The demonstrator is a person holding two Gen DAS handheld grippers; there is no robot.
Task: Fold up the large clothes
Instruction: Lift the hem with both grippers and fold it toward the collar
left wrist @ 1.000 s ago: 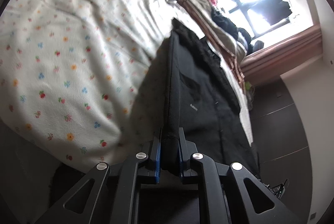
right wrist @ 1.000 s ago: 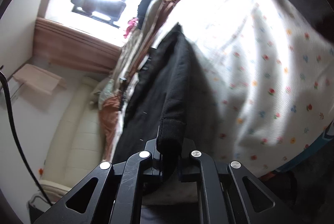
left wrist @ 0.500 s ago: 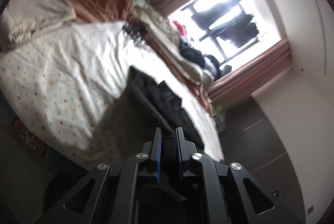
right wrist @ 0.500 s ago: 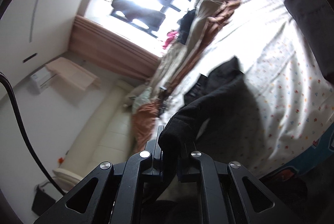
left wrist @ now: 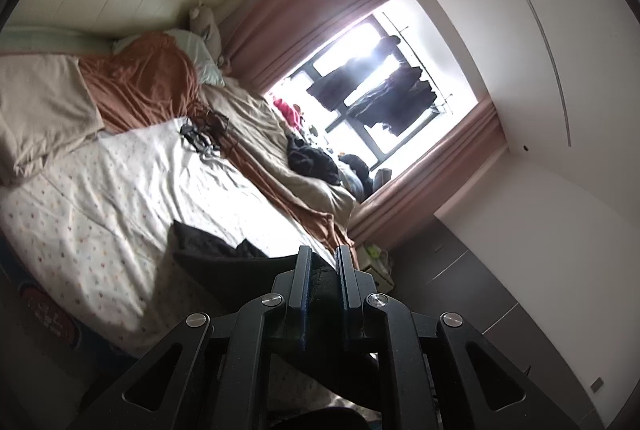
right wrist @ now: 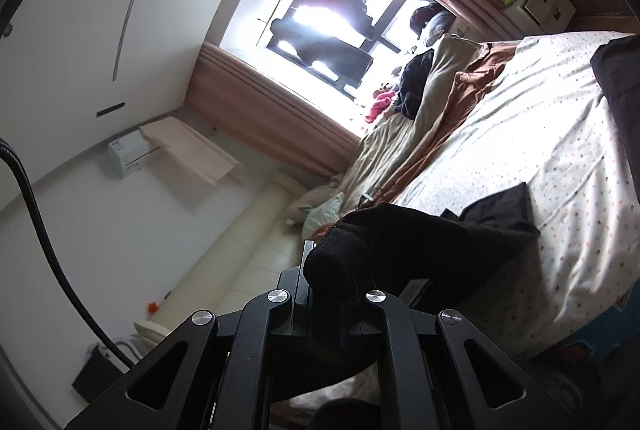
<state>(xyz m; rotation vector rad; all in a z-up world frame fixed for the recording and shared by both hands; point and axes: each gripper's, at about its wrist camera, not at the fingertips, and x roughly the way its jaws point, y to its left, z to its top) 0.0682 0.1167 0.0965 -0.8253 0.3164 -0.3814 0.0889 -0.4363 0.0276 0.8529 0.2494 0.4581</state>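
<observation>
A large black garment (left wrist: 224, 262) hangs lifted above the bed, stretched between both grippers. My left gripper (left wrist: 323, 270) is shut on one edge of it, dark cloth pinched between the blue-lined fingers. In the right wrist view the same black garment (right wrist: 420, 242) bunches over my right gripper (right wrist: 326, 262), which is shut on a thick hem and mostly covered by it. The garment's far end (right wrist: 504, 209) still trails down to the flowered sheet (right wrist: 540, 149).
The bed carries a white flowered sheet (left wrist: 120, 205), beige and rust-brown bedding (left wrist: 152, 81) and pillows toward the headboard. Dark clothes (left wrist: 312, 157) lie piled near the bright window (left wrist: 384, 85). A small black object (left wrist: 200, 137) lies on the sheet. A dark cupboard (left wrist: 472, 270) stands at the right.
Both grippers have risen with the black garment, lifting most of it off the sheet. The views have tilted up from the bed to the window and walls.
</observation>
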